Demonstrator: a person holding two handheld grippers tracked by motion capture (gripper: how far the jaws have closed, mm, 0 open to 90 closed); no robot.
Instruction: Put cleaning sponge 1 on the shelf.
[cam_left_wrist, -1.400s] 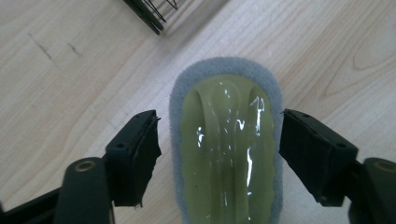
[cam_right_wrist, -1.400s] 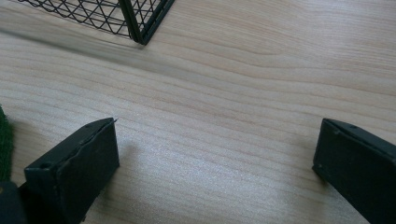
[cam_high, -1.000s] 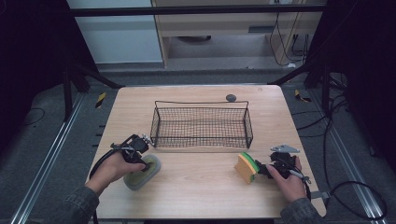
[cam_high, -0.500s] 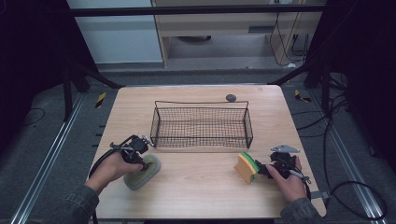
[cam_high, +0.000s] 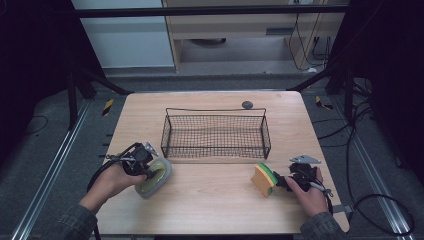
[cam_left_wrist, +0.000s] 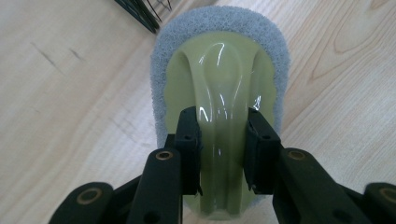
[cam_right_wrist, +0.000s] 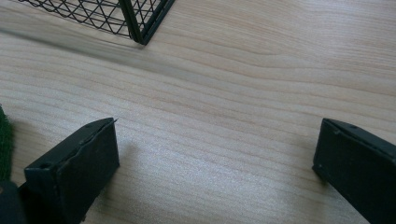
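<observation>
A scrub pad (cam_high: 154, 175) with a grey foam base and a glossy pale green handle lies on the table's front left. My left gripper (cam_high: 140, 161) is shut on the handle's ridge; in the left gripper view its jaws (cam_left_wrist: 223, 144) pinch that ridge from both sides over the scrub pad (cam_left_wrist: 219, 70). At the front right a yellow sponge with a green layer (cam_high: 263, 179) stands on its edge. My right gripper (cam_high: 281, 181) is just right of it, open. In the right gripper view bare wood lies between the jaws (cam_right_wrist: 215, 158), and the sponge's green edge (cam_right_wrist: 3, 140) sits outside the left jaw.
A black wire basket (cam_high: 216, 132) stands in the middle of the wooden table (cam_high: 210, 200), its corner (cam_right_wrist: 135, 21) ahead of my right gripper. A small dark round object (cam_high: 247, 104) lies behind the basket near the far edge.
</observation>
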